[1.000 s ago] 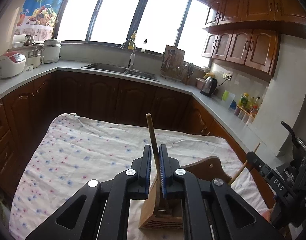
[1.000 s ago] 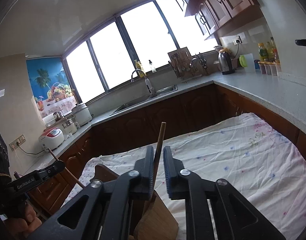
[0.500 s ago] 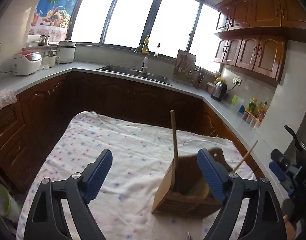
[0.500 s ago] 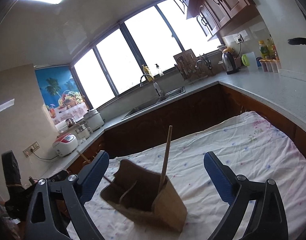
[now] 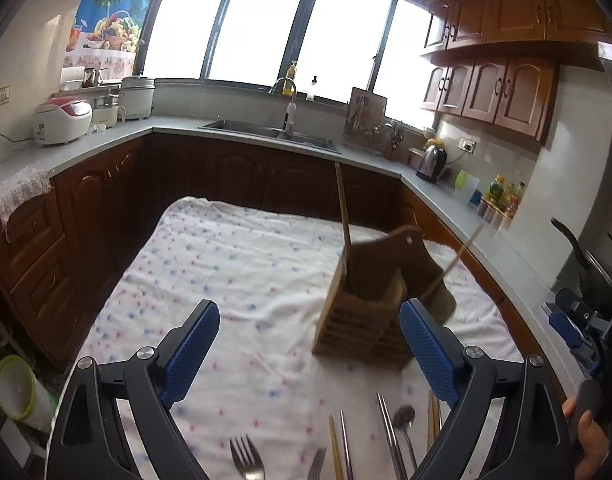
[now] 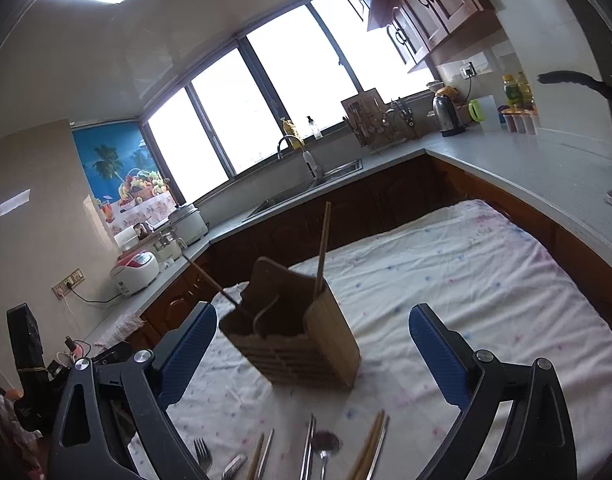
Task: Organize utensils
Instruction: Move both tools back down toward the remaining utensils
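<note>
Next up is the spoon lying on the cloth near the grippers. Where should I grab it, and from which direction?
Grip the spoon on its thin handle, just behind the bowl, coming down from above with the jaws across the handle. It lies flat on the tablecloth with metal chopsticks close alongside, so a narrow pinch is probably cleanest.

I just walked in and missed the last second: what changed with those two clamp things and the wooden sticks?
Both grippers let go: the left gripper and right gripper, each shut on a chopstick a second ago, now stand open and have drawn back from the wooden holder. Both chopsticks stand in it. Cutlery on the cloth has come into view. The holder stayed put.
</note>
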A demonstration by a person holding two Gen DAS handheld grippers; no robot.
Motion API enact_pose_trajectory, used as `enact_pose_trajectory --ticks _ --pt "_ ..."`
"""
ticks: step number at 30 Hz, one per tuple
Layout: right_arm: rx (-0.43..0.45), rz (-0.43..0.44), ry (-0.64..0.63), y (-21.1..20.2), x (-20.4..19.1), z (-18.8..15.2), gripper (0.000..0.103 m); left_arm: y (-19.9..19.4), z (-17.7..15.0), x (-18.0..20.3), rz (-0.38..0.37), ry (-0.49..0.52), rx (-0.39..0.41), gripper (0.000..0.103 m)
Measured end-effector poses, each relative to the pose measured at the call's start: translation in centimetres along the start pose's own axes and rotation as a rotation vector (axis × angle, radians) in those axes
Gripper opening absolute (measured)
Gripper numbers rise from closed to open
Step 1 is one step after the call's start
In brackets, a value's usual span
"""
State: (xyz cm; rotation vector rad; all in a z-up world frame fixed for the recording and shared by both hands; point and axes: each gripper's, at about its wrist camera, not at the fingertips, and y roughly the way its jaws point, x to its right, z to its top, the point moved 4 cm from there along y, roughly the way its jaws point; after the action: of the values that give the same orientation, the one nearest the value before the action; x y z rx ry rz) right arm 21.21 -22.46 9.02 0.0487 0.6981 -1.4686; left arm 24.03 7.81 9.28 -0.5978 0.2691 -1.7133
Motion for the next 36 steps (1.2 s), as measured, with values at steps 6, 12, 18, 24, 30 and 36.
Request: enact_pose_trajectory --ticks 6,12,18,24,30,36 --pt "-0.042 -0.035 -0.013 -2.3 0.5 -2.7 0.098 -1.7 -1.8 -0.4 -0.001 -0.006 -0.042 0.092" --pt "-0.082 -0.070 -0.030 -3.9 0.9 -5.1 0.098 -3.5 -3.8 -0.9 0.007 -0.019 -0.070 0.092" --pt "-0.110 -0.098 -0.058 -4.7 1.2 -6.9 0.098 -4.4 -5.6 -0.8 0.007 -0.031 -0.102 0.092" --pt "-0.159 -0.111 -0.084 -4.4 1.3 -9.0 0.098 -4.8 -7.1 -0.6 0.008 -0.027 -0.127 0.092" --pt "-0.209 -0.132 -0.086 -3.5 1.9 -10.1 0.090 -4.5 -7.6 0.2 -0.002 -0.002 -0.150 0.090" --pt "-0.260 -0.141 -0.066 -2.2 2.7 -10.2 0.066 -3.0 -7.5 1.3 -0.042 0.021 -0.198 0.064"
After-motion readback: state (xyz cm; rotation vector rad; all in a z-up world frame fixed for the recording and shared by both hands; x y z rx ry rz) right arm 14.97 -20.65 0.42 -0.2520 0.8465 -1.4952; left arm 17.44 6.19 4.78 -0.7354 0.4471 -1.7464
